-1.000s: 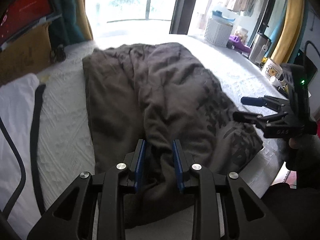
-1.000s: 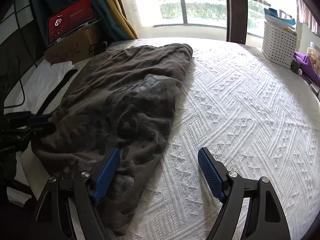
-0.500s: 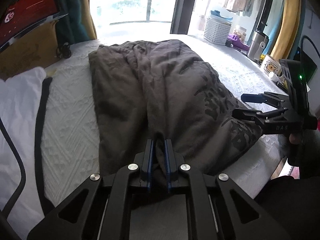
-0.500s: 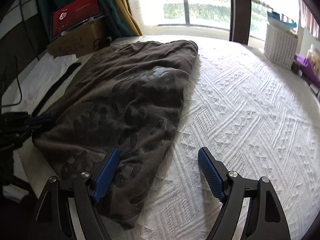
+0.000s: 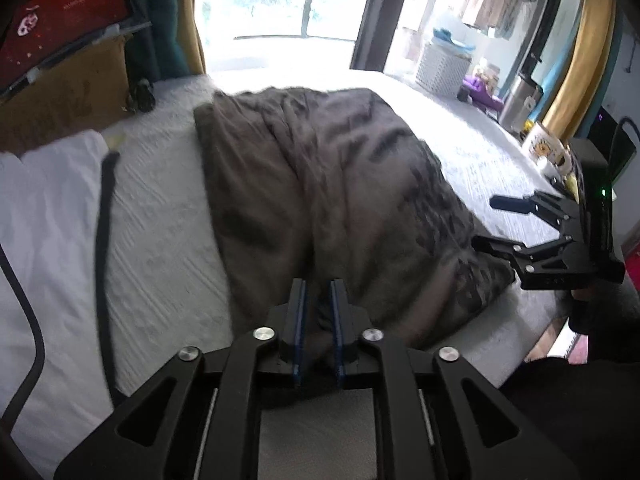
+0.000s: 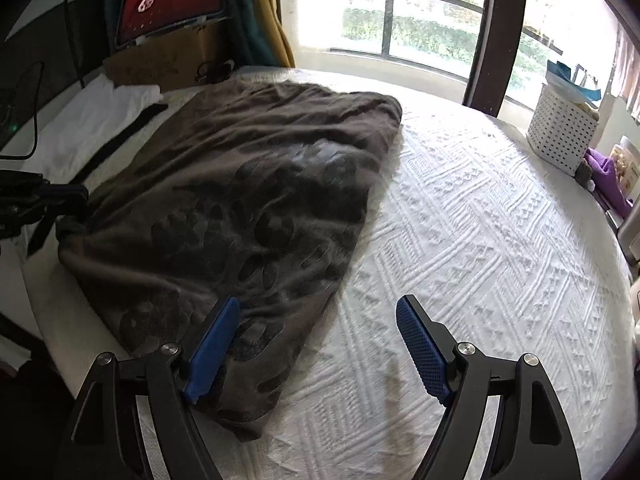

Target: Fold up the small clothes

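the brown garment [image 5: 344, 200] lay on the bed [image 6: 480, 220]. the left gripper [image 5: 318, 300], just loosened, seemingly pinched its near edge and might drop it; the right gripper [image 6: 316, 344] gaped empty.

We look from each wrist forward and down along its fingers, close over the bed [image 6: 500, 220], facing the window [image 6: 420, 20]. Both views share the brown garment [image 5: 320, 200], seen from opposite near corners; each view catches the other gripper at its edge.
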Tool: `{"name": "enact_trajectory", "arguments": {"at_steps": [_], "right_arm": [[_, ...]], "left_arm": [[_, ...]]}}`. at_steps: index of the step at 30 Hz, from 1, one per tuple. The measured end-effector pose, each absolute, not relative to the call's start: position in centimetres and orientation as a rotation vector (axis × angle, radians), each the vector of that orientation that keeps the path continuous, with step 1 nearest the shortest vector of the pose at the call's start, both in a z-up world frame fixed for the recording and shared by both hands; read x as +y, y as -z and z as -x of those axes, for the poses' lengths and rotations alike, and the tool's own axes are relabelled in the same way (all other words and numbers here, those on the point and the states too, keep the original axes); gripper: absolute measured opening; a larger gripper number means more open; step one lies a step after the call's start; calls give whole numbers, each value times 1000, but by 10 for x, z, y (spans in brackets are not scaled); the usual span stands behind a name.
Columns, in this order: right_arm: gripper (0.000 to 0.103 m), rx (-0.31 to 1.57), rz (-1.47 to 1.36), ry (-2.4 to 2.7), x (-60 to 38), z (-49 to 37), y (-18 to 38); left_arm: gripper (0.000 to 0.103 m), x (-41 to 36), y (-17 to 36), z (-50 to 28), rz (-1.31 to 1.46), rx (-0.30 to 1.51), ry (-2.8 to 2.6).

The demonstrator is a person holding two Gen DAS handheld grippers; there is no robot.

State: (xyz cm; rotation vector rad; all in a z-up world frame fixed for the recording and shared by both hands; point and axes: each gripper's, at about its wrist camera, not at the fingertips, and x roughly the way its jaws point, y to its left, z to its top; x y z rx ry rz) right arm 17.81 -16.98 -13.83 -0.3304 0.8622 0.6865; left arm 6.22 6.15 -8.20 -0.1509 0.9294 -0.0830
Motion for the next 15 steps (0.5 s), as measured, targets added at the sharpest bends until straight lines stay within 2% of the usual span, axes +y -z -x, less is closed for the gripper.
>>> {"name": "enact_trajectory", "arguments": {"at_steps": [2, 3, 15], "right_arm": [[82, 853, 316, -684, -171, -185, 132], [82, 849, 311, -684, -171, -188, 129], [82, 838, 266, -691, -164, -239, 116]], "left_arm": [[40, 68, 77, -69, 160, 912, 72], [42, 70, 74, -74, 165, 905, 69], [42, 83, 70, -151, 126, 889, 63]]}}
